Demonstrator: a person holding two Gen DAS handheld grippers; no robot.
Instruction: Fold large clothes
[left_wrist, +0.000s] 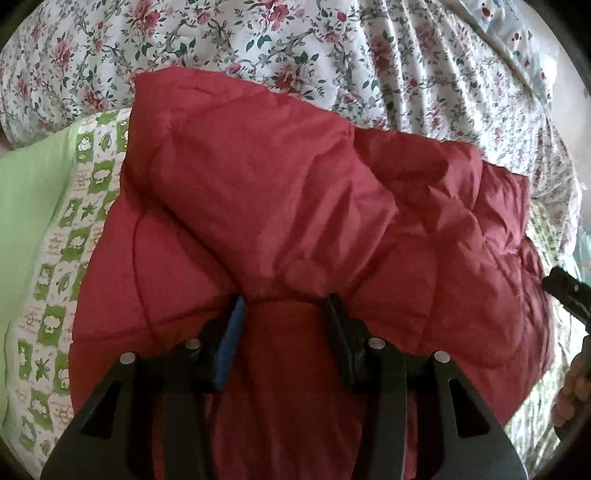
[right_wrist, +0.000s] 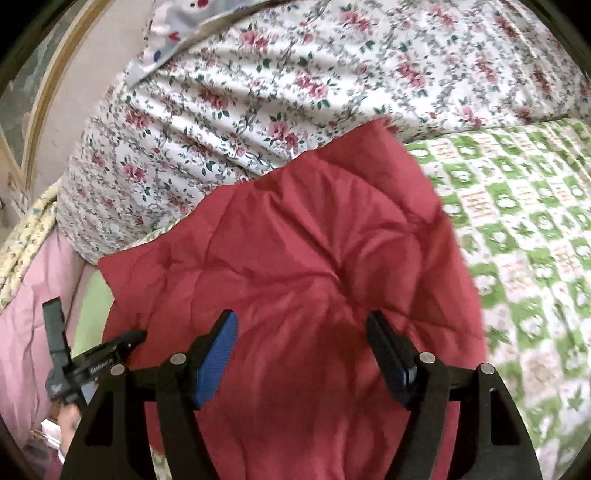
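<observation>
A red quilted puffy jacket (left_wrist: 295, 206) lies folded over on a bed. In the left wrist view my left gripper (left_wrist: 284, 301) has a bunched fold of the red jacket between its two fingers and is shut on it. In the right wrist view the same jacket (right_wrist: 295, 258) spreads under my right gripper (right_wrist: 301, 321), whose jaws stand wide apart above the fabric with nothing between them. The left gripper also shows in the right wrist view (right_wrist: 92, 354) at the jacket's left edge. The right gripper shows in the left wrist view (left_wrist: 565, 291) at the far right edge.
A green and white checkered bedspread (right_wrist: 524, 229) covers the bed under the jacket. A bulky floral duvet (right_wrist: 258, 92) is heaped behind it. A pink blanket (right_wrist: 26, 314) lies at the left. A wooden frame (right_wrist: 40, 110) stands at the bed's far left.
</observation>
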